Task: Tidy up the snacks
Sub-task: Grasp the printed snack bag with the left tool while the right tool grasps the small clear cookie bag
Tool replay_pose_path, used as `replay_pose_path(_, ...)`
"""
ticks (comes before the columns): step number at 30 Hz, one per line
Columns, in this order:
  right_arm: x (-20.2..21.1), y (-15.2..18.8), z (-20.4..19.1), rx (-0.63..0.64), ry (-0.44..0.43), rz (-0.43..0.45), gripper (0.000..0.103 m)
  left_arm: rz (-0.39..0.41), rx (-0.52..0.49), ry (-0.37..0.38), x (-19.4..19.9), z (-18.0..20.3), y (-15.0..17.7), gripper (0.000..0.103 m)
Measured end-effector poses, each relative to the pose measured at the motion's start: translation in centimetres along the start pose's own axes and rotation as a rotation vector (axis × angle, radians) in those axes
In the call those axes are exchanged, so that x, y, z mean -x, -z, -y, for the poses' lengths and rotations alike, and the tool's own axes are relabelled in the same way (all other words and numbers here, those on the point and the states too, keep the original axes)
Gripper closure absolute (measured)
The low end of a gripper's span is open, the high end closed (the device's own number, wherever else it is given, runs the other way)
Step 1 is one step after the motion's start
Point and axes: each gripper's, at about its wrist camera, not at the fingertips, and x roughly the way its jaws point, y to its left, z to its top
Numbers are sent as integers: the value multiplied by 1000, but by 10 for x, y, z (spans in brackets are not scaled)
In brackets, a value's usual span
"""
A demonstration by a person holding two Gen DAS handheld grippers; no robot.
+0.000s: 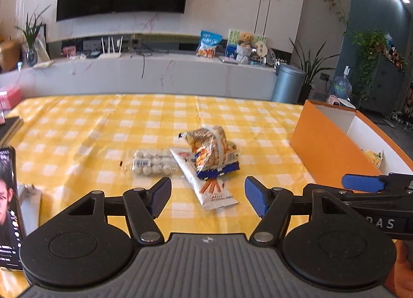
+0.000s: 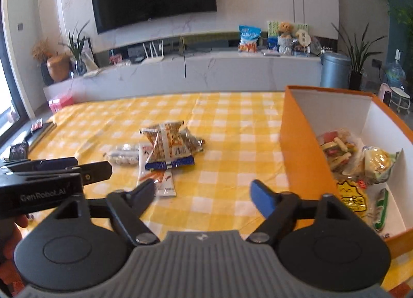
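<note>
A small pile of snacks lies mid-table on the yellow checked cloth: a peanut bag (image 1: 213,152) (image 2: 169,147) on top of a long white stick-snack packet (image 1: 206,184) (image 2: 157,176), with a clear pack of white balls (image 1: 152,163) (image 2: 122,156) to its left. My left gripper (image 1: 207,198) hovers open just short of the pile, nothing between its fingers. My right gripper (image 2: 202,194) is open and empty too, to the right of the pile. An orange box (image 1: 327,148) (image 2: 302,153) at the right holds several snack packets (image 2: 343,153).
A phone (image 1: 7,205) with a lit screen lies at the near left, dark books (image 1: 9,127) beyond it. Each gripper shows in the other's view: the right (image 1: 361,183) beside the box, the left (image 2: 64,171) at the left edge. A TV wall stands behind.
</note>
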Motion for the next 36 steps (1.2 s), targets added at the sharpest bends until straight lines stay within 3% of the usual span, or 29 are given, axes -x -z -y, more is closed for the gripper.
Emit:
replay_pose_path(12,-66,-23,2,70,58,-69,66,-43,6,50,-53,1,-28,21)
replay_pose_path(19,-105,-32,11,58,119,-92,67,-61,29,0,-96,13,-39,20)
replay_pose_path(27,-136,-32,15,66,114,-115,67,-96,125,-71,-128,10,-40,20)
replay_pose_path(31,-143,-31,15,55,104,-130,67,-104,121,-107,-132,12,-37,20)
replay_pose_path(33,-145,-31,14,57,96,-134,67,-108,119,-111,-131,12,-36,23)
replay_pose_path(36,-146,-32,12,67,88,-130,67,-109,94,-108,-130,16,-38,36)
